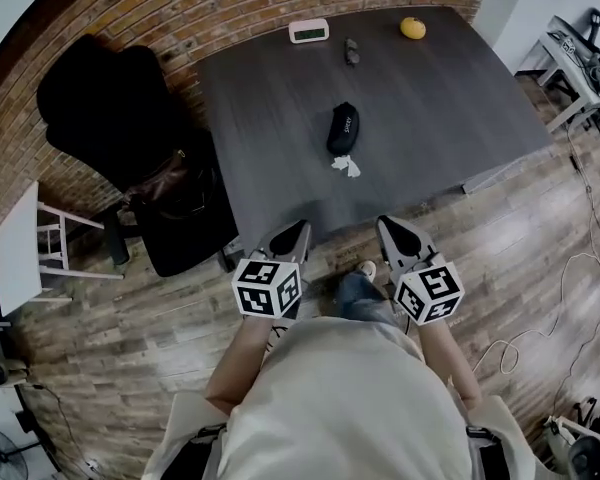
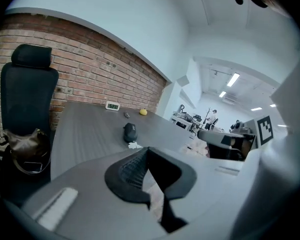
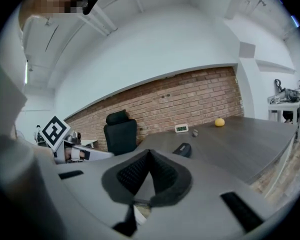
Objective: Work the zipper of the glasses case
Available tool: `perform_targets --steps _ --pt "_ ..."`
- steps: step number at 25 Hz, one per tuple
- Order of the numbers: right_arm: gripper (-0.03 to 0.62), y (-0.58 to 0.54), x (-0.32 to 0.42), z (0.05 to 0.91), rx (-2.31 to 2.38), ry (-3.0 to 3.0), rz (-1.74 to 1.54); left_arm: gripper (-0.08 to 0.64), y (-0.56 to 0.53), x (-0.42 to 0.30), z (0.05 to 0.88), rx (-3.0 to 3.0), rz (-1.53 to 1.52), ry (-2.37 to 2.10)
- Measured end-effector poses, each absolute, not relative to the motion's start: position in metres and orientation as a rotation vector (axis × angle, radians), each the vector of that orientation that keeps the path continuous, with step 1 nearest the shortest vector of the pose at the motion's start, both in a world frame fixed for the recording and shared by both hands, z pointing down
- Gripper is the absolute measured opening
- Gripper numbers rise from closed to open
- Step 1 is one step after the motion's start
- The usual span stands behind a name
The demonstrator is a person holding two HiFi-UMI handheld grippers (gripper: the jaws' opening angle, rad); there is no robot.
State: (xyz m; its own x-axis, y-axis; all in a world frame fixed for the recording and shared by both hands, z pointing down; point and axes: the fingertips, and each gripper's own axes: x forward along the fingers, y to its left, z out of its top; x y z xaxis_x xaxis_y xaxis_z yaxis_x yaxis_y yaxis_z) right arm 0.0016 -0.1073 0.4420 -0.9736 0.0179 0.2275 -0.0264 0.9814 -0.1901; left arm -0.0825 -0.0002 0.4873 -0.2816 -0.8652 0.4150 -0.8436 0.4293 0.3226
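Glasses case [image 1: 343,128], black, lying near the middle of the desk [image 1: 440,108], with a crumpled white scrap [image 1: 346,166] just beside its near end. Along the far edge: digital clock [image 1: 309,31], small dark object [image 1: 352,51], yellow fruit [image 1: 413,28]. Left gripper [image 1: 300,228] and right gripper [image 1: 386,224] off the near edge, above the wooden floor [image 1: 520,248], well apart from the case. Jaws of both pressed together, pinching nothing.

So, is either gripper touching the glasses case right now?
No, the glasses case lies out on the table, while the left gripper and right gripper are shut by its near edge, apart from it.
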Motion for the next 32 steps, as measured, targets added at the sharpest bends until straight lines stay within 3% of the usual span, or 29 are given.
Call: perform_targets --steps 13,32 --pt "0.002 0.013 0.091 0.429 0.004 -2.939 0.192 0.011 0.100 -0.004 0.465 1.502 -0.062 -2.202" --pt "0.002 0.033 0.103 0.411 0.016 -3.010 0.130 0.011 0.132 0.012 0.464 1.455 -0.141 -2.236"
